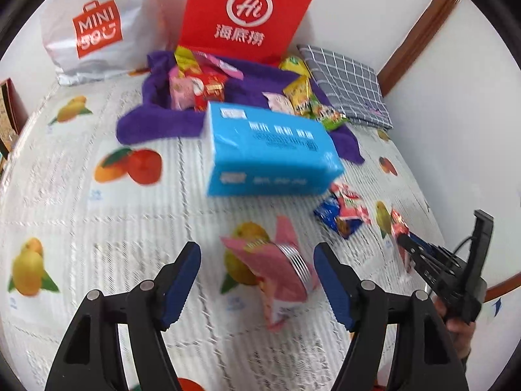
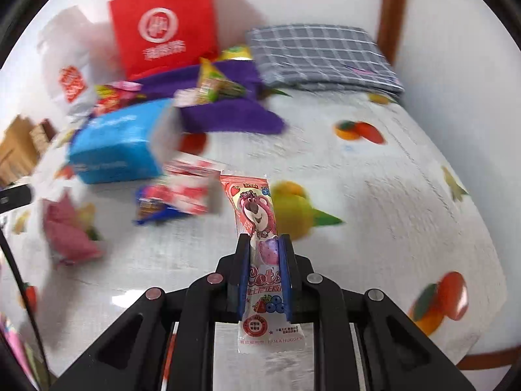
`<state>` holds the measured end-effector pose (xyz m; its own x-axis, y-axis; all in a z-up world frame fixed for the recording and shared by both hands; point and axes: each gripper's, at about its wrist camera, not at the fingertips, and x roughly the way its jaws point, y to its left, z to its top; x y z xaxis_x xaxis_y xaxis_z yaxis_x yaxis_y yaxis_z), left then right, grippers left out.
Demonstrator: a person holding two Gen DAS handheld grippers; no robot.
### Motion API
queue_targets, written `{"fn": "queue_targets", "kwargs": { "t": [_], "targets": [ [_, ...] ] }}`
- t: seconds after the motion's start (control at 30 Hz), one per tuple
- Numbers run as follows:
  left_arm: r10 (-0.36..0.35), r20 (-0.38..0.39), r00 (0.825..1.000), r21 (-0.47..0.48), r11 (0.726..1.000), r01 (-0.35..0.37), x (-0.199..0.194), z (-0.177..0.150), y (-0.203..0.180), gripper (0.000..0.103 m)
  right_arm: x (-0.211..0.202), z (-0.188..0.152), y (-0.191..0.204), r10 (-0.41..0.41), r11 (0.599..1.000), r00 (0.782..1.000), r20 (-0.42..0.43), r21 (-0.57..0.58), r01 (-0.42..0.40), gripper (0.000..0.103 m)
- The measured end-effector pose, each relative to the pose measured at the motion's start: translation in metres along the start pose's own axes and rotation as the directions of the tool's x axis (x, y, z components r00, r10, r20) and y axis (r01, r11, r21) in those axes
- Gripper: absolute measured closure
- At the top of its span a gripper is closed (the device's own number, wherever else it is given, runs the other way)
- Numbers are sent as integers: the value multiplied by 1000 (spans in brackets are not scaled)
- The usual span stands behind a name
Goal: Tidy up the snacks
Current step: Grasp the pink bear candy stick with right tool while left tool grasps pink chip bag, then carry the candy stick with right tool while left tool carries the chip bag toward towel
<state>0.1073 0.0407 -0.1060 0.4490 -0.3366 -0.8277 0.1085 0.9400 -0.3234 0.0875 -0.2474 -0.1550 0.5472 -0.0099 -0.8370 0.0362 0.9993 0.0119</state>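
Note:
My left gripper (image 1: 257,277) hangs open over the fruit-print bedspread (image 1: 97,228). A pink snack packet (image 1: 276,270) lies between its blue pads (image 1: 182,280), close to the right pad and not pressed. My right gripper (image 2: 263,260) is shut on a long pink bear-print snack stick (image 2: 257,215), which pokes out past its fingertips. In the left wrist view that right gripper (image 1: 403,241) is at the right edge with the stick (image 1: 399,224) in it. Red and blue snack packets (image 1: 342,211) lie loose nearby. More snacks (image 1: 198,81) are piled on a purple towel (image 1: 156,120).
A blue tissue pack (image 1: 270,150) lies mid-bed in front of the towel. A red paper bag (image 1: 247,13) and a white shopping bag (image 1: 94,29) stand against the back wall. A grey checked cloth (image 1: 348,84) is folded at the back right. A wooden bed frame (image 1: 420,29) lines the wall.

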Motion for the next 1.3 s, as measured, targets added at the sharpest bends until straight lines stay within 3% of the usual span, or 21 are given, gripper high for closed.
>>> {"fn": "queue_targets", "kwargs": {
  "t": [0.27,0.37,0.43,0.5,0.57,0.63,0.83,1.3],
  "targets": [
    [33,-66,997,-27,999,-35,31,-12,-15,32,22,-2,0,0,1000,999,45,-3,0,82],
    [40,-74,996,-35,998,-43,41,-14,-18,34,30,-2,6,-26,999,997,67,-24,28,80],
    [56,-65,996,-31,998,-58,46,-14,-22,34,31,-1,2,-4,1000,997,72,-8,4,80],
    [66,-59,996,-24,997,-68,49,-15,-24,38,33,-1,-6,32,999,997,71,22,-34,80],
    [88,-65,994,-12,996,-89,54,-16,-27,55,32,-1,-10,54,998,996,74,41,-57,80],
    [83,-54,995,-19,996,-84,56,-18,-28,57,32,-1,-10,60,997,995,75,45,-63,80],
    [85,-23,996,-23,996,-85,50,-19,-28,63,32,-1,-7,51,998,996,70,30,-53,80],
    [123,52,991,9,992,-124,20,-24,-29,64,27,-5,-2,1,1000,996,89,6,-1,82]
  ]
}}
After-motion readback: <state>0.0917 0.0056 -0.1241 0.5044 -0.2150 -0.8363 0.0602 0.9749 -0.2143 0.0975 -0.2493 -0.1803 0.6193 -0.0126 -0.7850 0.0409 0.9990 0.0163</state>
